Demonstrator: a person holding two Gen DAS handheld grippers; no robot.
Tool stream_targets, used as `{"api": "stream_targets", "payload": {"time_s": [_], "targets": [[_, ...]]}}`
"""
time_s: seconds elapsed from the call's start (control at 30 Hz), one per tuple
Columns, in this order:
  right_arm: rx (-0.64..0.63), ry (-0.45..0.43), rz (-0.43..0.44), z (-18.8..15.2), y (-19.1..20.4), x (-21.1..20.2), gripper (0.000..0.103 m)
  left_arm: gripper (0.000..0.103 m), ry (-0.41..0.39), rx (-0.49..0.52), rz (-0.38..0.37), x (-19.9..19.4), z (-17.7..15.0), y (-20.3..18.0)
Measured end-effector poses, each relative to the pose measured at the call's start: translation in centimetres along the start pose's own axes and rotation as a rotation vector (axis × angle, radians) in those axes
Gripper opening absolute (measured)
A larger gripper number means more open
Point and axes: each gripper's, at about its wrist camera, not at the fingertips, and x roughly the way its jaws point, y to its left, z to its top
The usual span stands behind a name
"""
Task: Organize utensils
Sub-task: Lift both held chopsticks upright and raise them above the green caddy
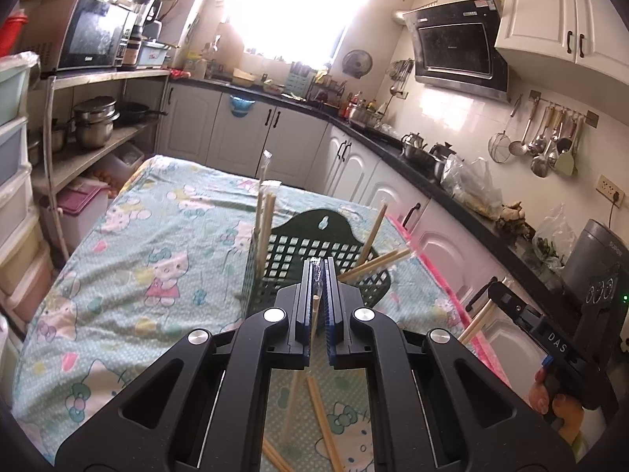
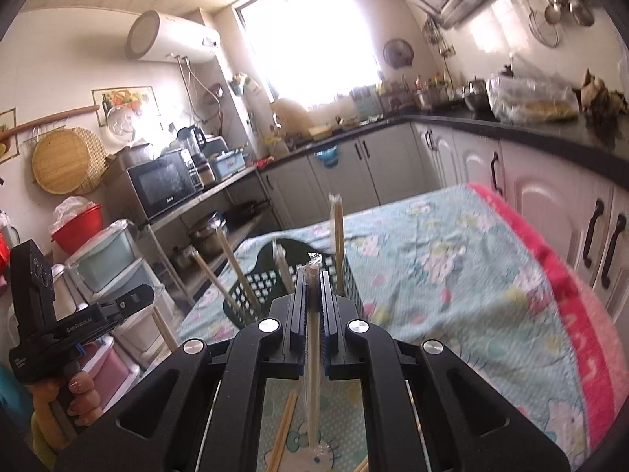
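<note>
Left tongs [image 1: 319, 271]: black arms, blue pads, silver round screws, lower centre. Right tongs [image 2: 314, 279]: same build. White lettering on black handles at frame edges.

Table cloth [image 1: 118, 267]: open stretch across left and centre of left wrist view, nothing standing on it.

Obstacle at frame centre: dark green basket [image 1: 314, 244], with wrapped chopsticks [image 1: 265, 212] upright at its left corner and more chopsticks [image 1: 373, 265] leaning out to the right.

Loose chopsticks [image 1: 326, 428] lie on the cloth at lower centre.

Right edge: cabinets [image 1: 428, 236] just beside the table.

Right wrist view, lower left: the other hand [image 2: 80, 393] near the basket.
</note>
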Motion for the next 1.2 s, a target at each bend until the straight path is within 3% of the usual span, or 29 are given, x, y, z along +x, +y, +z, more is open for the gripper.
{"api": "stream_targets", "payload": {"time_s": [0.77,1.2], "targets": [[-0.105,-0.164,-0.034,7.1,1.4,0.9,0.006,0.003,-0.107,0.056,-0.059,-0.7,6.8,-3.7],[-0.150,-0.272,-0.035,11.0,2.9,4.3,0.006,0.003,-0.233,0.057,-0.005,-0.9,11.5,-4.0]]}}
